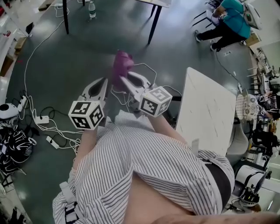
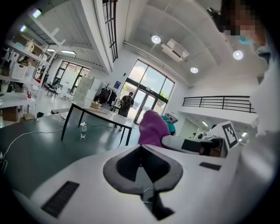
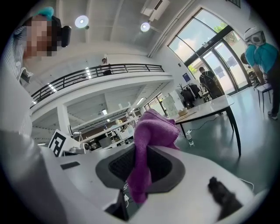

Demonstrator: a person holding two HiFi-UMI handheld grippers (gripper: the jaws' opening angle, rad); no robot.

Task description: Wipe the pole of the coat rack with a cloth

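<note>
A purple cloth [image 1: 121, 65] hangs bunched from my right gripper [image 1: 124, 79], whose jaws are shut on it above the grey floor. In the right gripper view the cloth [image 3: 151, 131] rises above the jaws and drapes down between them at my right gripper [image 3: 142, 151]. My left gripper [image 1: 104, 81] is just left of it, jaws together with nothing between them. From the left gripper view, my left gripper [image 2: 141, 148] has its tips meeting, and the cloth [image 2: 153, 129] shows just beyond to the right. No coat rack is in any view.
A white table [image 1: 205, 109] stands to my right. A dark-legged table [image 1: 153, 22] and a water bottle [image 1: 92, 8] are ahead. Cables and power strips [image 1: 43, 118] lie on the floor at left. A seated person in teal [image 1: 232, 19] is far right.
</note>
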